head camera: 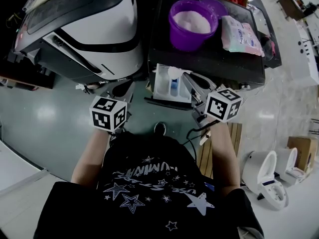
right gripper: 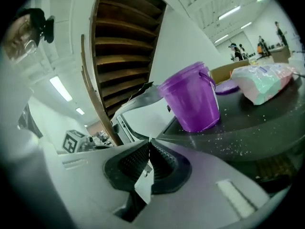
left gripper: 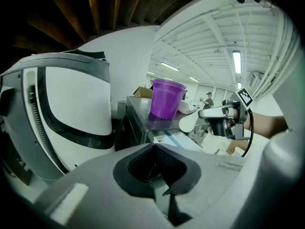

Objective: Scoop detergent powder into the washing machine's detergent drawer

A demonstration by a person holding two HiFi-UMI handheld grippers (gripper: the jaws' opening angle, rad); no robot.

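Grey glossy floor point(head camera: 45, 113) all round. Right claw point(right gripper: 148, 142) is clenched on the handle of a white scoop point(head camera: 174, 73), and the scoop's bowl is over the detergent drawer point(head camera: 160, 89). The drawer is pulled out of the dark washing machine point(head camera: 209, 61). Left claw point(left gripper: 155, 147) is clenched on nothing, just left of the drawer. The washer top serves as worktop: purple bucket point(head camera: 180, 39) holding white powder point(head camera: 194, 20), purple lid point(head camera: 217, 5) behind it, soft pack point(head camera: 241, 34) beside it on the right. A white machine point(head camera: 99, 29) stands left of the washer.
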